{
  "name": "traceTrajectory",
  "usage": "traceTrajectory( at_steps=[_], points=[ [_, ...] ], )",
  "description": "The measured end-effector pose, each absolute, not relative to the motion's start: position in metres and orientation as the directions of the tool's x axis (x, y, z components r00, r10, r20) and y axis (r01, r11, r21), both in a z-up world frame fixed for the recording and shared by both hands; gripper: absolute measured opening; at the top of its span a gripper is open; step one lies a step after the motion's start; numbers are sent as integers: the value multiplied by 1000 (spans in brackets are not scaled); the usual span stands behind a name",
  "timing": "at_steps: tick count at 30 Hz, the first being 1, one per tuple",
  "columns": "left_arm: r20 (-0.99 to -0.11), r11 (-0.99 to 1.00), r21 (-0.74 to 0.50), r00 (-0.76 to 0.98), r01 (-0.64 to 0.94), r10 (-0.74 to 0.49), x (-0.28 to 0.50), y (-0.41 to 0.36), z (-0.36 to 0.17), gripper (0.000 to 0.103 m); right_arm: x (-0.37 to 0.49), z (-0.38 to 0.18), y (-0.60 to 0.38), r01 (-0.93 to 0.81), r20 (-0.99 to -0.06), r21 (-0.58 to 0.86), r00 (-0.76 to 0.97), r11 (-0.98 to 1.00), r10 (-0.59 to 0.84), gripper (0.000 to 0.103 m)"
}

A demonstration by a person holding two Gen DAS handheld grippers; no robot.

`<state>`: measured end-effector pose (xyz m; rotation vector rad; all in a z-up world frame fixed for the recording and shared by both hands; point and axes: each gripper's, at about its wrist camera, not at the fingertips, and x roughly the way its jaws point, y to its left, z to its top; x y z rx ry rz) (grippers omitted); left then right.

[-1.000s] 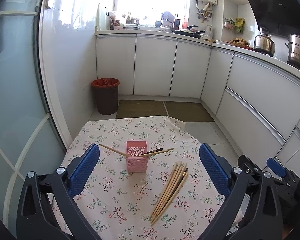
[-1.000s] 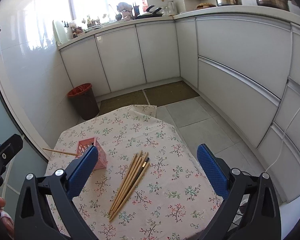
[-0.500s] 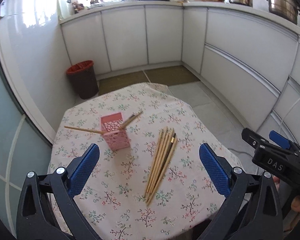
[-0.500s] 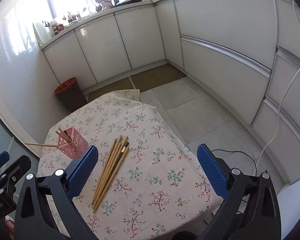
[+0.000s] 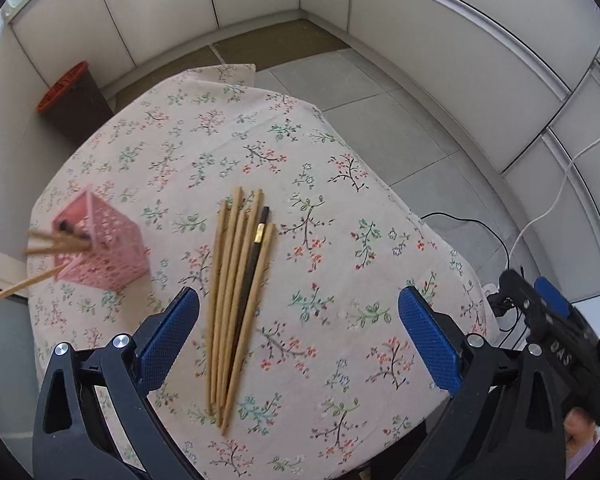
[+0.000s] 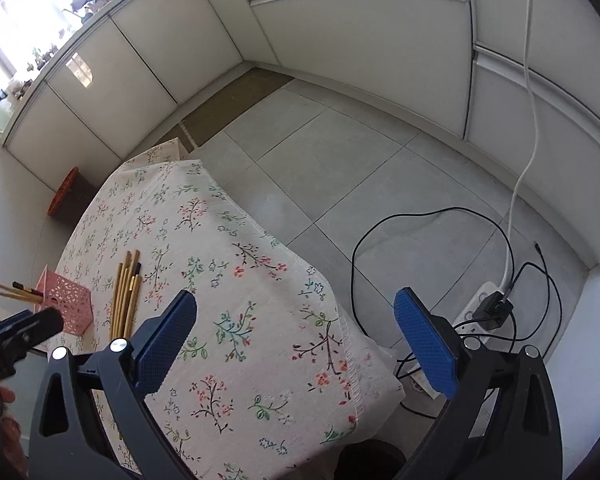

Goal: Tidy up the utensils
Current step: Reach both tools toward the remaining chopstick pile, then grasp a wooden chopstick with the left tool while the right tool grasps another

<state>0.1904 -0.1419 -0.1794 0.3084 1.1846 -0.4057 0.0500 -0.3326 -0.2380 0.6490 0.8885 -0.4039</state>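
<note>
Left tool (image 5: 299,332) above chopsticks (image 5: 238,292) (agape)

Both the left claw (image 5: 298,340) and right claw (image 6: 296,340) gape wide, holding nothing.

Between the spread fingers of the left gripper (image 5: 298,336) lies bare tablecloth (image 5: 340,240), with the chopstick bundle (image 5: 238,300) just inside its left finger. Farther left, the pink holder (image 5: 100,248) stands with sticks jutting outward. The right gripper (image 6: 296,340) hangs over the cloth's edge, cables (image 6: 500,280) beyond it.
</note>
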Motion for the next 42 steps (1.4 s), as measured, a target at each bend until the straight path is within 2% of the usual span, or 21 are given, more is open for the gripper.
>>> traceTrajectory(
  at_steps=[2, 6, 8, 9, 13, 28, 32, 38, 42],
  points=[
    [-949, 885, -10, 274, 466, -155, 219, -154, -193, 90, 53, -246, -339, 584, -823, 374, 568, 721, -33, 96],
    [-979, 899, -77, 139, 431, -151, 269, -161, -229, 56, 60, -253, -339, 573, -825, 390, 565, 721, -3, 96],
    [-987, 908, -57, 116, 416, -115, 283, -158, -247, 48, 63, -254, -337, 564, -825, 399, 565, 723, 14, 96],
    [-989, 909, -61, 100, 412, -112, 289, -157, -256, 39, 65, -255, -336, 560, -825, 402, 564, 725, 22, 96],
    [-990, 911, -70, 85, 406, -114, 300, -151, -274, 23, 69, -256, -332, 544, -830, 397, 557, 739, 36, 96],
    [-993, 912, -16, 101, 409, -62, 310, -151, -290, 20, 74, -261, -327, 523, -840, 386, 540, 760, 54, 96],
    [-991, 923, -20, 112, 385, -68, 309, -144, -291, 9, 75, -262, -325, 515, -843, 375, 535, 771, 53, 96],
    [-979, 934, -91, 143, 345, -148, 279, -133, -284, 6, 76, -260, -317, 502, -851, 323, 525, 802, 14, 96],
    [-952, 922, -91, 240, 376, -191, 245, -124, -253, 6, 86, -269, -302, 485, -877, 318, 477, 815, 59, 96]
  ],
)
